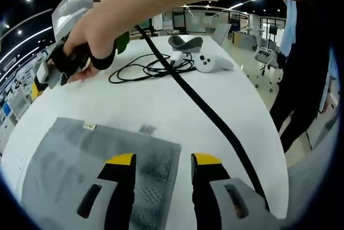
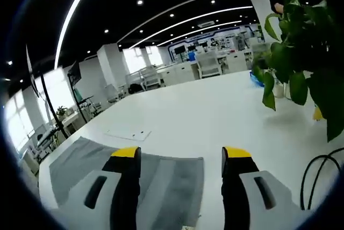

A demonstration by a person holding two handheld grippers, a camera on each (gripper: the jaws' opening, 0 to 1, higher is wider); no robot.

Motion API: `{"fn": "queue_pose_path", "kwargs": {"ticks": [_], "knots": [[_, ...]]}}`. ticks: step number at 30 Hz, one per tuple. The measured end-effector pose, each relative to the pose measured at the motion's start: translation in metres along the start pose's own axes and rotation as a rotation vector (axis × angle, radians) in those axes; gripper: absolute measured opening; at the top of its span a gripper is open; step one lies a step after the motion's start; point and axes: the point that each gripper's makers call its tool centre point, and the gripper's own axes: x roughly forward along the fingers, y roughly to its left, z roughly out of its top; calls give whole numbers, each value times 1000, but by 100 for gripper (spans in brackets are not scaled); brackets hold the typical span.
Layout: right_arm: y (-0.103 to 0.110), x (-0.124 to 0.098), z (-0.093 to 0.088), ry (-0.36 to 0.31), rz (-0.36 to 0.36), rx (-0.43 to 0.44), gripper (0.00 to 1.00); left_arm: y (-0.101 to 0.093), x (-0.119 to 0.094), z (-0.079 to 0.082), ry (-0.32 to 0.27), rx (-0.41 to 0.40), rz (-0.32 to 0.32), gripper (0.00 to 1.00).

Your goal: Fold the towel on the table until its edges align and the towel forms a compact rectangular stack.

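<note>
The white round-edged tabletop (image 1: 161, 106) carries a grey rectangular cloth towel (image 1: 80, 160), spread flat and unfolded, with a small tag near its far edge; its long axis cannot be judged. Beyond the towel lie a thick black cable (image 1: 215, 117), a coiled thin black cord (image 1: 145, 69) and a white handheld controller (image 1: 212, 62). The left gripper (image 1: 161, 165) hovers over the towel's corner, jaws apart, holding nothing. The right gripper (image 2: 180, 160) hangs released above the towel too.

Bright, even overhead light from ceiling strips (image 2: 177, 18) and spots; soft shadows on white table (image 2: 215, 112), window (image 2: 54, 93) blown out, strong fisheye bending at edges.
</note>
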Motion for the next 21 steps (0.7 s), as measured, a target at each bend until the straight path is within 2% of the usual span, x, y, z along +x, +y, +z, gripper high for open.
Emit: {"fn": "queue_pose_path", "kwargs": {"ticks": [6,9,14,15,21], "knots": [[-7,15,-7,42,2,-29,59,1,5,2,-23,-21,-27,31],[-11,19,-16,76,-13,-1,57,-4,9,-3,-9,1,-54,28],[-9,27,-32,123,-7,-16,56,-11,15,-10,14,19,-78,25],[-9,28,-35,133,-6,-16,55,-13,16,-6,-23,-18,-87,24],[-15,32,-46,158,-14,-11,54,-10,17,-6,-21,-6,-74,21]]}}
